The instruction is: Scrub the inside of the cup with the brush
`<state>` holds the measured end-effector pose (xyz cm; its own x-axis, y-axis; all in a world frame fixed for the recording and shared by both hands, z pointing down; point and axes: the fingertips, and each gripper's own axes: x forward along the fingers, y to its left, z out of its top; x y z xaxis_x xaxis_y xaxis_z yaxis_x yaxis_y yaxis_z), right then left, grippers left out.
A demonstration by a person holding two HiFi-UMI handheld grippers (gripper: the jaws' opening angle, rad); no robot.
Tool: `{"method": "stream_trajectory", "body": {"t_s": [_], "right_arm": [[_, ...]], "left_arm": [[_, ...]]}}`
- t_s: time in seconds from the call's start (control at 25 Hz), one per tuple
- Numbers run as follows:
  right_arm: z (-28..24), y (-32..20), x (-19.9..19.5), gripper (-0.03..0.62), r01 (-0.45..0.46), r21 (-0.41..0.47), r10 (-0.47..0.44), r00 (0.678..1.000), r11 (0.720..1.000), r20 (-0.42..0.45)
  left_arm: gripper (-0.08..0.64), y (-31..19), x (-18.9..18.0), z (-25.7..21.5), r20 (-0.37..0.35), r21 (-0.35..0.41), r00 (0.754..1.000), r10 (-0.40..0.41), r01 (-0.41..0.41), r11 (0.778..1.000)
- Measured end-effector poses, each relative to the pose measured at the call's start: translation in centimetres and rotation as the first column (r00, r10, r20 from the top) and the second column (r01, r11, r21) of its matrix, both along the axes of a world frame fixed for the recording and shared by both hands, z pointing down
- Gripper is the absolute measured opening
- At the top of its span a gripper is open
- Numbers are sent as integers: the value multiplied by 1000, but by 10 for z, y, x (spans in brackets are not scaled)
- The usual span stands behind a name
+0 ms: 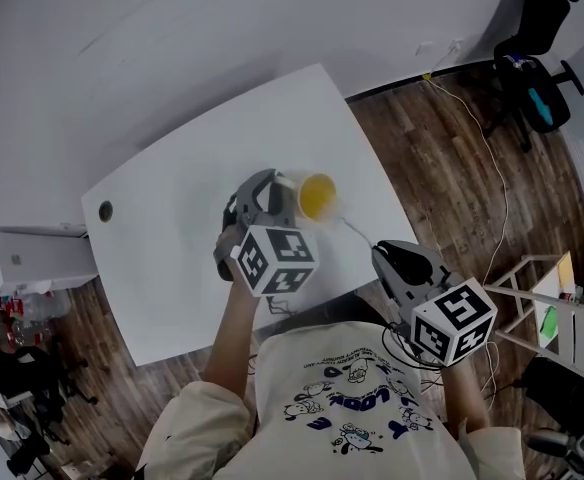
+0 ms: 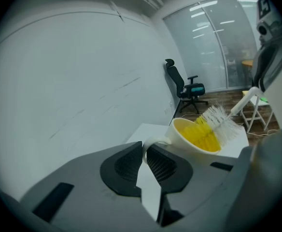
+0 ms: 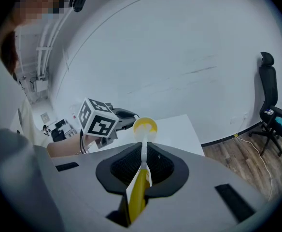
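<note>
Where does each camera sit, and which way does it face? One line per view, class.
Head view: on the head, facing steeply down at the table; forearms, shirt show.
Left gripper view: on the left gripper, facing along jaws shut on the cup by its handle.
Right gripper view: on the right gripper, facing along the held brush toward the cup; a forearm shows.
Shared: both gripper views show cup and brush.

White table (image 1: 172,198), black office chair (image 1: 534,28), wooden floor (image 1: 432,168), pale wall (image 1: 122,28)
</note>
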<state>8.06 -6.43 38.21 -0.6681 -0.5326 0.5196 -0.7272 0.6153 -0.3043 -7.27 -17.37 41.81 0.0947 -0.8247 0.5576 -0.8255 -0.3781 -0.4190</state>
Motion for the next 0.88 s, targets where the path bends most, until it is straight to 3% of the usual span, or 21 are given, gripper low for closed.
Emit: {"method": "stream_trajectory", "body": {"t_s": [0.52,0.88], "right_arm": [[4,15,-16,44,92,-21,-94,992,996,-80],[-5,15,-21,46,138,-39,-140,987,990,-73]], "left_arm": [[37,4,2,5,25,-25,999,37,-37,999],[35,8,17,7,36,-34,997,73,-71,997]]}}
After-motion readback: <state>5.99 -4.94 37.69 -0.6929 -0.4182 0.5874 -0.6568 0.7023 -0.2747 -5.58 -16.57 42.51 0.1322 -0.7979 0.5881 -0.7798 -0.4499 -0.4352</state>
